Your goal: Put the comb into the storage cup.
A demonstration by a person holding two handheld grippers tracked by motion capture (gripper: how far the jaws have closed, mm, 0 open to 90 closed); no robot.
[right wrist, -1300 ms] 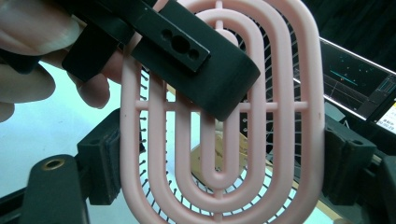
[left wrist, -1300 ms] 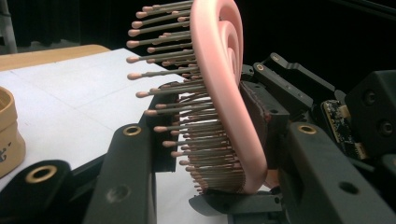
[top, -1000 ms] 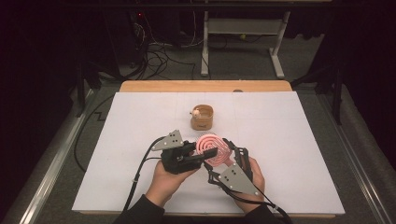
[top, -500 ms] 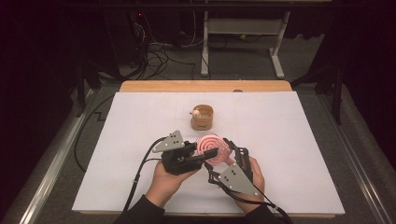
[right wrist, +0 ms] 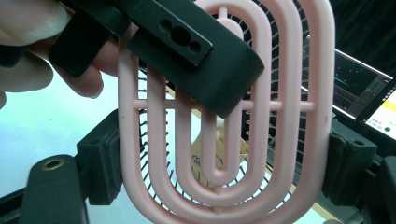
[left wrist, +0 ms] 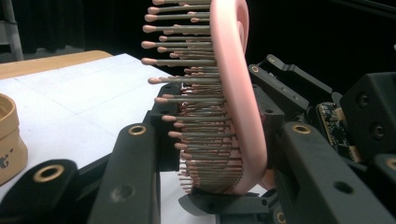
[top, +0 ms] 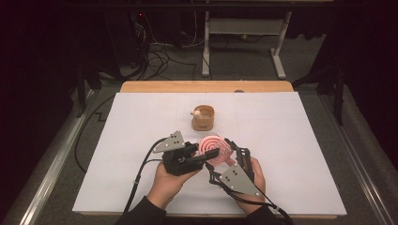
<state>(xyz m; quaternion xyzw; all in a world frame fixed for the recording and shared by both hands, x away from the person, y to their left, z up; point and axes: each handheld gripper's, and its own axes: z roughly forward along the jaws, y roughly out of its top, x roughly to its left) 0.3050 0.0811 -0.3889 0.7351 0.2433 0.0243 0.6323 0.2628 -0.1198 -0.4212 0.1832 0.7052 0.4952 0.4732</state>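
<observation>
White table [top: 291,154], small wooden cup [top: 203,118] at its middle; pink hairbrush [top: 213,147] held just above the table near the person, both grippers clamped on it: right gripper [top: 231,151] grips its edges, left gripper [top: 206,155] pinches it front-to-back

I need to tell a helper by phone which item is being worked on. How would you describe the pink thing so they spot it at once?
On the white table, look near the front edge, where two hands meet. Between the left gripper and right gripper sits a pink plastic oval hairbrush head of concentric rings with pin bristles. Unlike the small tan round wooden container behind it, it is pink, openwork and held.
</observation>
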